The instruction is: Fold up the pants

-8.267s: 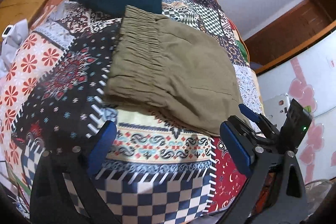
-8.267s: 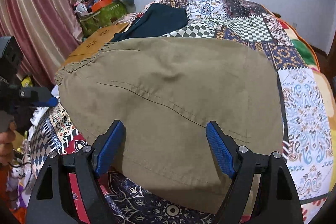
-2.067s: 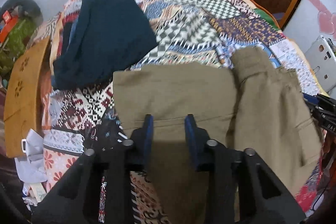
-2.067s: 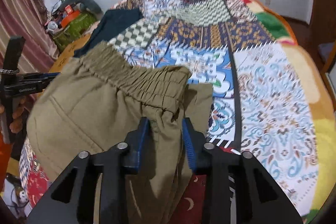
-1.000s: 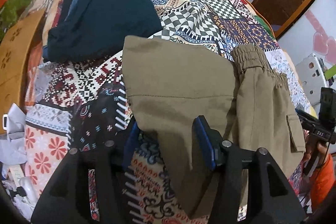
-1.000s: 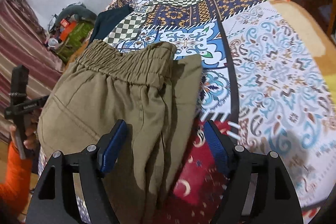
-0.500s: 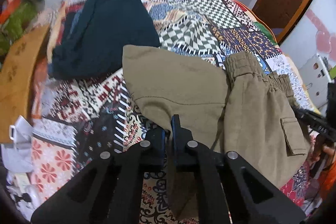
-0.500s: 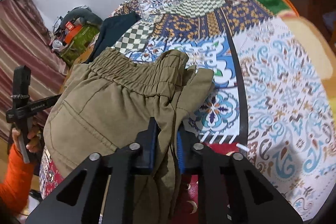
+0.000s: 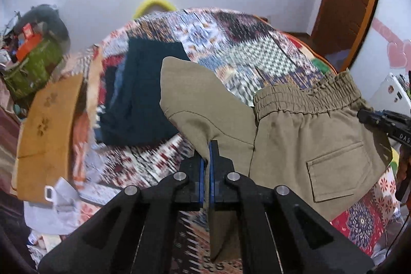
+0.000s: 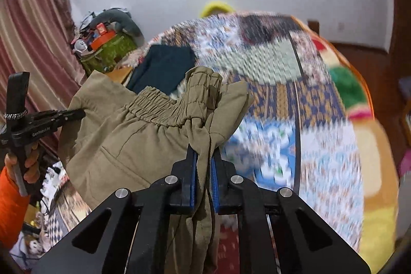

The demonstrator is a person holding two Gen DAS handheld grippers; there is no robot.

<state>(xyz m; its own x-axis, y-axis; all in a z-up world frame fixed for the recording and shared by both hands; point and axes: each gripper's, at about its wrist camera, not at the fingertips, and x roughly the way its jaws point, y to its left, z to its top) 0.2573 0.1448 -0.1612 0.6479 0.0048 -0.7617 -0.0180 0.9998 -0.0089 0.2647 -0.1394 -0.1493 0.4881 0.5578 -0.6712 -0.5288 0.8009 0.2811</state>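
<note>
Two grippers are engaged on the olive pants (image 9: pixel 295 145), which hang part-raised above the patchwork bedspread (image 9: pixel 257 48). The left gripper (image 9: pixel 206 158) has its fingers pinched together on a thin fold of the leg end; the right gripper (image 10: pixel 204 158) is clamped on a thick bunch of cloth just below the elastic waistband (image 10: pixel 159 107). Judgement: the step in hand is the lift for the next fold. To do it well, both grips should rise level with the cloth taut between them — slack invites creases. The dark folded garment (image 9: pixel 143 94) lies close beyond — lay the fold short of it.
</note>
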